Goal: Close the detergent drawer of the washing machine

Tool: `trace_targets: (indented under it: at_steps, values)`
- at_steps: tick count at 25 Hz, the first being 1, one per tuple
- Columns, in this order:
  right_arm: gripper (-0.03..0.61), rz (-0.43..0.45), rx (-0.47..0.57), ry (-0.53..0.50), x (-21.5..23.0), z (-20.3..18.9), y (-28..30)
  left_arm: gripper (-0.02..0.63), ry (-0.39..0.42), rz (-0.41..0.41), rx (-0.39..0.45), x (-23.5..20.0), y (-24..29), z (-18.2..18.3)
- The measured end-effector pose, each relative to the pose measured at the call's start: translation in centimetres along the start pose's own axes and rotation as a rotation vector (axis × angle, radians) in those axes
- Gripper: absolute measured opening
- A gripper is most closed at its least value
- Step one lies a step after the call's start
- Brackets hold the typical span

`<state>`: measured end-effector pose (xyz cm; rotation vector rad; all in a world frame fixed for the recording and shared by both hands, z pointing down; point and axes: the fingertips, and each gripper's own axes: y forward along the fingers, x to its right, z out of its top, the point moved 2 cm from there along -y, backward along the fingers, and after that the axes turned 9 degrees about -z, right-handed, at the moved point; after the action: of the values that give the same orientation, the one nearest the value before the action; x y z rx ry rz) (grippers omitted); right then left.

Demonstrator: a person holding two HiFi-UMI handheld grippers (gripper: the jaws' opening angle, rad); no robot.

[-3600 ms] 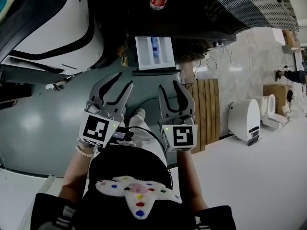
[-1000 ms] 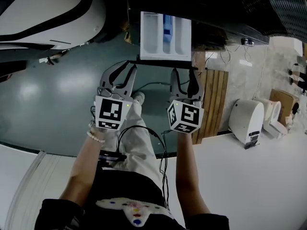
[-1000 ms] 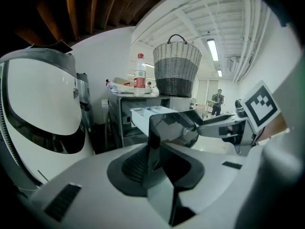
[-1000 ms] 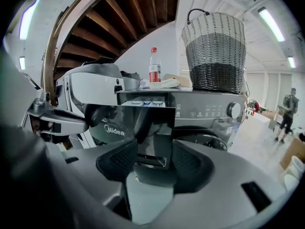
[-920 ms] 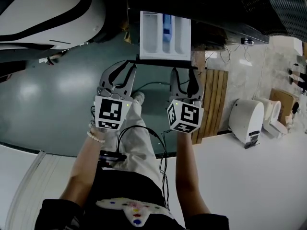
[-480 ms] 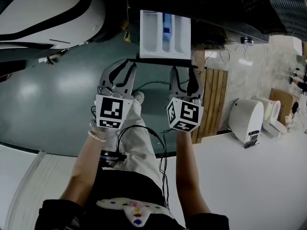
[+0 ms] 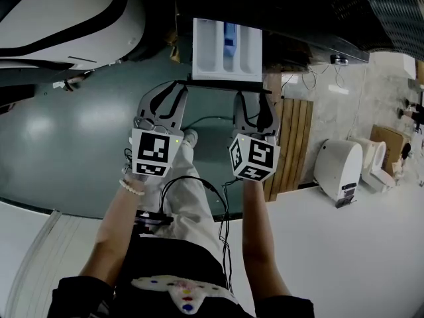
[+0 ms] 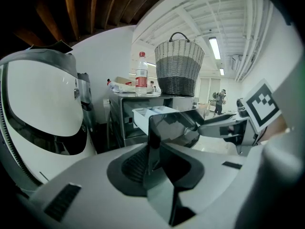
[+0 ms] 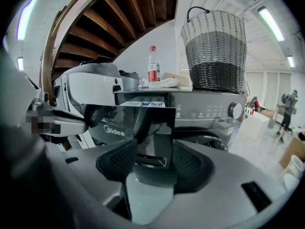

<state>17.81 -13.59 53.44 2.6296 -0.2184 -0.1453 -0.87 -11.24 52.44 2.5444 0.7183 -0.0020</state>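
Head view from above: the detergent drawer (image 7: 226,50) stands pulled well out of the upper left corner of a dark washing machine (image 9: 209,111). Its white compartments are open to view, one with a blue insert. The drawer's dark, glossy front panel (image 7: 228,83) faces the person. The left gripper (image 7: 169,93) sits at the panel's left end, jaws apart and clamped on nothing. The right gripper (image 7: 254,98) sits near the panel's right end, jaws also apart, with the panel just ahead of its tips; contact cannot be told. On the machine's top stand a wicker basket (image 9: 217,51) and a red-labelled bottle (image 9: 153,66).
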Motion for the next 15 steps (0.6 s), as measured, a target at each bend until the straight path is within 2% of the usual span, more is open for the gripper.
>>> trace_targets:
  at_steps: [15]
  values:
    - [0.230, 0.012, 0.012, -0.017, -0.2, 2.0, 3.5, 0.083, 0.075, 0.043, 0.015, -2.6, 2.3, 1.9]
